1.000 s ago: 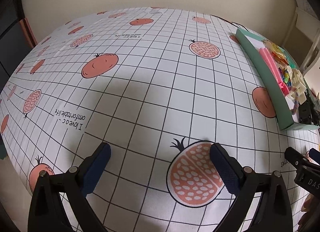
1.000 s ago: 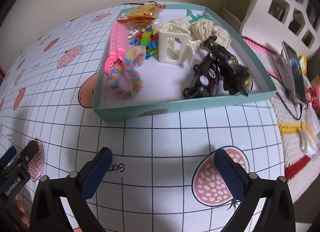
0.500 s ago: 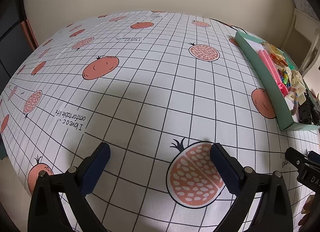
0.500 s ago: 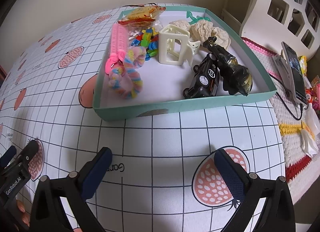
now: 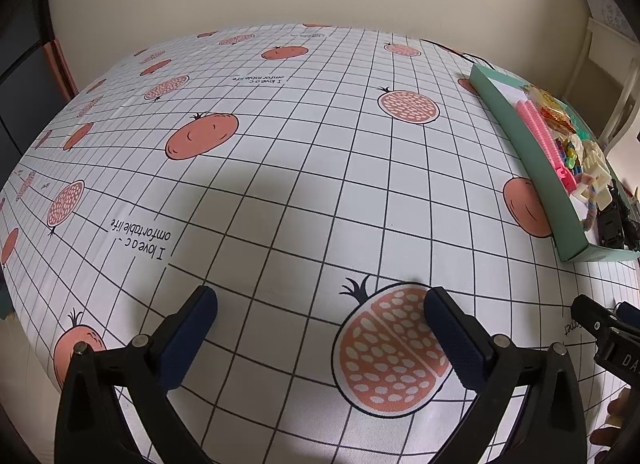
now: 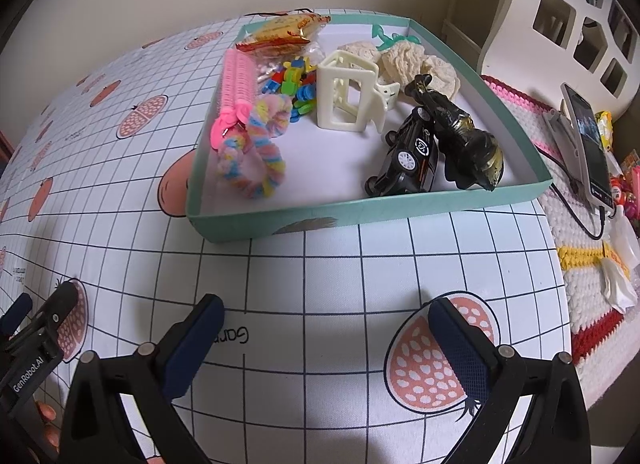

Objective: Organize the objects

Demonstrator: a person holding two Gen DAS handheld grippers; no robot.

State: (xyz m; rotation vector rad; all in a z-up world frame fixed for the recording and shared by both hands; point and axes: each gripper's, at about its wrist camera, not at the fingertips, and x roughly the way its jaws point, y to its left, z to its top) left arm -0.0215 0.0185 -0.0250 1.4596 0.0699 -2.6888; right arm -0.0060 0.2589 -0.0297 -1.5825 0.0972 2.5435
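A teal tray [image 6: 360, 211] sits on the gridded tablecloth ahead of my right gripper [image 6: 326, 318], which is open and holds nothing. Inside lie a pink comb [image 6: 236, 91], a pastel scrunchie [image 6: 256, 155], small coloured bricks [image 6: 296, 81], a cream hair claw [image 6: 348, 97], a black toy car [image 6: 408, 157], a dark figurine [image 6: 460, 135], cream lace pieces [image 6: 416, 61] and a snack packet [image 6: 284, 33]. My left gripper [image 5: 320, 310] hangs open over bare cloth, with the tray [image 5: 528, 151] far to its right.
The tablecloth [image 5: 280, 167] carries pomegranate prints and text. Right of the tray, a phone [image 6: 590, 143] with a cable lies on a crocheted mat [image 6: 580, 296]. A white shelf unit [image 6: 568, 7] stands behind. Each gripper shows at the edge of the other's view.
Both grippers have drifted slightly, so the views shift a little. Nothing in the tray has moved and both jaws stay as wide apart as before.
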